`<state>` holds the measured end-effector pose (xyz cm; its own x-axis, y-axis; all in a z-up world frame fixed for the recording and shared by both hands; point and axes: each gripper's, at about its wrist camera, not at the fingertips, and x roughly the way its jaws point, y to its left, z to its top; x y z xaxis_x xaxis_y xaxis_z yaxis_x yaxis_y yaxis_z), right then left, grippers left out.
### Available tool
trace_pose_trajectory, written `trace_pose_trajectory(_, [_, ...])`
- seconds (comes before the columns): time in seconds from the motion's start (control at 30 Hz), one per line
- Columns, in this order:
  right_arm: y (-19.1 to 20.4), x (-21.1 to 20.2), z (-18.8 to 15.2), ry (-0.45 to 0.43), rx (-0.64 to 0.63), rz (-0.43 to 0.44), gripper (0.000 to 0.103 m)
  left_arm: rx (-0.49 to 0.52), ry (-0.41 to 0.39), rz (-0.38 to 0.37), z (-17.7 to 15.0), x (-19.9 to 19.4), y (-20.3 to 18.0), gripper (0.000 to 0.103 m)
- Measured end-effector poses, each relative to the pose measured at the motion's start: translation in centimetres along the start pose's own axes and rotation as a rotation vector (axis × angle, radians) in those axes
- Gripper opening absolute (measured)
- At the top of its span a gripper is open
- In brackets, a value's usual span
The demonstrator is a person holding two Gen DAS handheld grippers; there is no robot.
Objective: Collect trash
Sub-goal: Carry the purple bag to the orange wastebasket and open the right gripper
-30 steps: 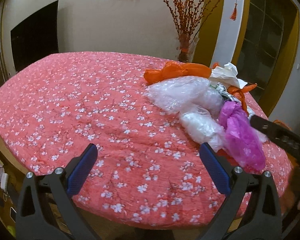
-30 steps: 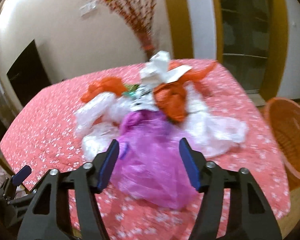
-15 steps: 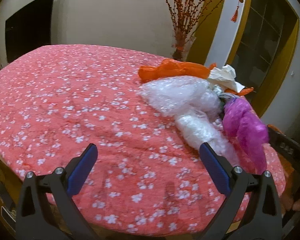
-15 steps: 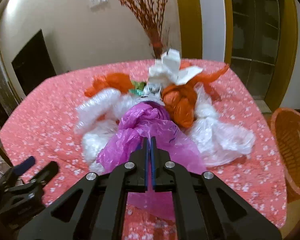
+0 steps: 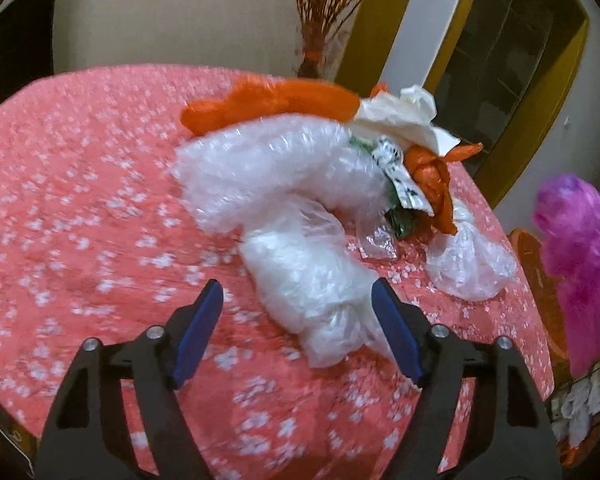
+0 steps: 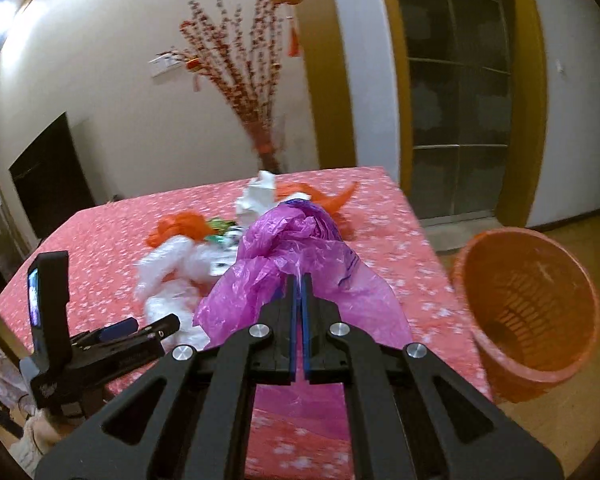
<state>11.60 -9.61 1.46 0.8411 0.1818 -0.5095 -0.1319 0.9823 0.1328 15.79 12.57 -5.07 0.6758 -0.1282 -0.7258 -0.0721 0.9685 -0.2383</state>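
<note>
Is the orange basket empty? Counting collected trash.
Seemingly empty: the orange basket tilts toward the right wrist camera, showing only bare slotted wall.

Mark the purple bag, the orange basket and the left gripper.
purple bag (image 6: 300, 248): right wrist view, crumpled middle above the shut fingers.
orange basket (image 6: 528, 300): right wrist view, slotted inner wall.
left gripper (image 5: 298, 328): left wrist view, midway between its open blue-padded fingertips.
</note>
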Motion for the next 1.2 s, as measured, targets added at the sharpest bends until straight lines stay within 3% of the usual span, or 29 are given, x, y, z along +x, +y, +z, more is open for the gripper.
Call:
trace_pose_trajectory(0.13, [-1.6, 0.2, -0.5, 0.012, 0.027, -0.033, 0.002, -0.001, 0.02, 0.016, 0.6, 1.3, -0.7, 0.066])
trace_pose_trajectory(0.17, [-1.9, 0.2, -0.5, 0.015, 0.034, -0.038, 0.002, -0.003, 0.027, 0.005, 0.7, 1.5, -0.9, 0.057])
trace_pose_trajectory(0.27, [-2.6, 0.3, -0.5, 0.018, 0.051, -0.048, 0.002, 0.004, 0.024, 0.001, 0.8, 1.5, -1.3, 0.045])
trace_pose_trajectory(0.37, [-3.2, 0.0, -0.8, 0.013, 0.061, -0.056, 0.002, 0.021, 0.008, -0.01, 0.5, 1.0, -1.9, 0.041])
trace_pose_trajectory(0.9, [-7.2, -3.7, -1.0, -0.082, 0.095, -0.126, 0.002, 0.173, -0.159, -0.1, 0.7, -6.6, -8.3, 0.041])
trace_pose_trajectory(1.2, [-10.6, -5.6, -0.3, -0.162, 0.135, -0.21, 0.002, 0.268, -0.142, -0.211, 1.6, -6.5, -15.2, 0.041])
